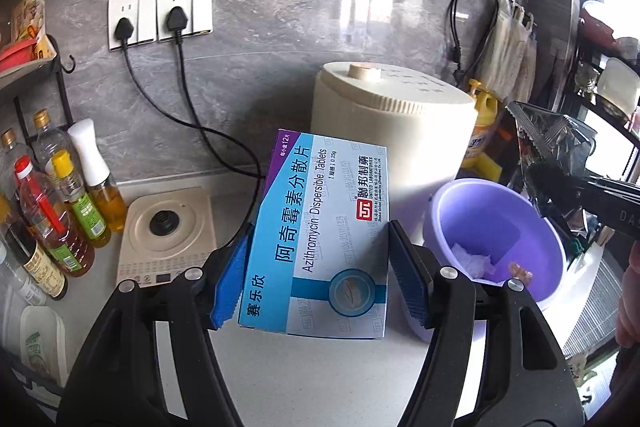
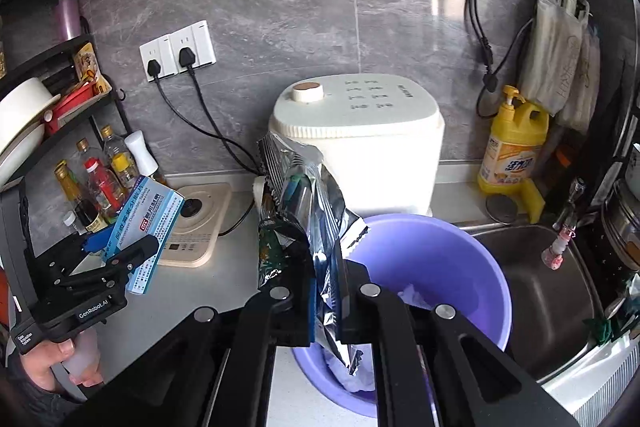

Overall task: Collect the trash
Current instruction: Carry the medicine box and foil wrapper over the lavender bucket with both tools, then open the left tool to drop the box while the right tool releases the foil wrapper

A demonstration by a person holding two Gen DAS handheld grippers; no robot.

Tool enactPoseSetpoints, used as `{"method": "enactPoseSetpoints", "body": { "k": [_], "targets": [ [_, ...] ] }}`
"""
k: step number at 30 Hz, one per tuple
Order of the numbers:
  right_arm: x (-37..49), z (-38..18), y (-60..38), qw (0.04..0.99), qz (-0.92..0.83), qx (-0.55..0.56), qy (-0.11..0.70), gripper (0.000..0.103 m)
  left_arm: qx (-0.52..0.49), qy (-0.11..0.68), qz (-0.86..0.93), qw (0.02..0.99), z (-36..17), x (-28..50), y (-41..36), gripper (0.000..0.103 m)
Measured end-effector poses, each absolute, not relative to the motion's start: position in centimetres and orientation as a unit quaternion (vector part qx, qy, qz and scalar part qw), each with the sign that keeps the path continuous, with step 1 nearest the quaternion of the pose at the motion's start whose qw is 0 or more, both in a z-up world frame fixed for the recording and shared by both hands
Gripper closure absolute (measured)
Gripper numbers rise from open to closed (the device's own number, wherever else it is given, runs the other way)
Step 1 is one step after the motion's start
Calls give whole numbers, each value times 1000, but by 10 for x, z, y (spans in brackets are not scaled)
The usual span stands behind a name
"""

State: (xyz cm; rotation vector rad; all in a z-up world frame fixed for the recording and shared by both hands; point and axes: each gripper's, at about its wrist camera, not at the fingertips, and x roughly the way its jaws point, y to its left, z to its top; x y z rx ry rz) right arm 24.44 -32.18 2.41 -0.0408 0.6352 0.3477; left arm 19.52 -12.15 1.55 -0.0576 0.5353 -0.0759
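Observation:
My left gripper (image 1: 320, 267) is shut on a blue and white medicine box (image 1: 324, 227) and holds it above the counter, left of the purple basin (image 1: 532, 227). The box and left gripper also show in the right wrist view (image 2: 148, 227). My right gripper (image 2: 326, 291) is shut on a crumpled silver foil snack bag (image 2: 304, 195), held over the near rim of the basin (image 2: 452, 259). The bag also shows in the left wrist view (image 1: 556, 155), above the basin's right side. White crumpled paper (image 1: 472, 261) lies in the basin.
A cream appliance (image 2: 360, 155) stands behind the basin. An induction cooker (image 1: 168, 235) and oil bottles (image 1: 60, 211) are at the left. A steel sink (image 2: 552, 291) and yellow detergent bottle (image 2: 512, 143) are at the right. Two plugged cords (image 1: 180, 99) run down the wall.

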Motion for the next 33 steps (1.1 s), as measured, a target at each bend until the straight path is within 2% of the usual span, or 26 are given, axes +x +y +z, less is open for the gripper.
{"method": "enactPoseSetpoints", "body": {
  "k": [5,7,8,9,10,14,20,31,33],
  "targets": [
    [247,24,-356,939,154,-11,308,96,-26,255,-55,965,22,203,-155,37],
    [248,23,-369,940,156,-9,304,90,-26,255,-59,965,22,206,-166,37],
    [249,23,-373,940,159,-10,301,83,-26,256,-62,964,21,207,-171,37],
    [249,24,-378,940,164,-8,300,45,-28,257,-64,964,21,208,-175,37],
    [247,25,-384,943,167,-4,288,21,-29,258,-67,963,21,209,-179,37],
    [244,25,-403,946,167,-2,279,26,-22,259,-77,962,20,211,-195,37],
    [241,16,-432,943,163,16,291,43,-5,271,-100,957,16,217,-220,37],
    [237,-26,-525,938,75,86,327,45,32,309,-131,941,0,235,-272,36],
    [243,-36,-539,933,65,96,340,46,34,314,-127,940,-3,238,-278,31]
  ]
}}
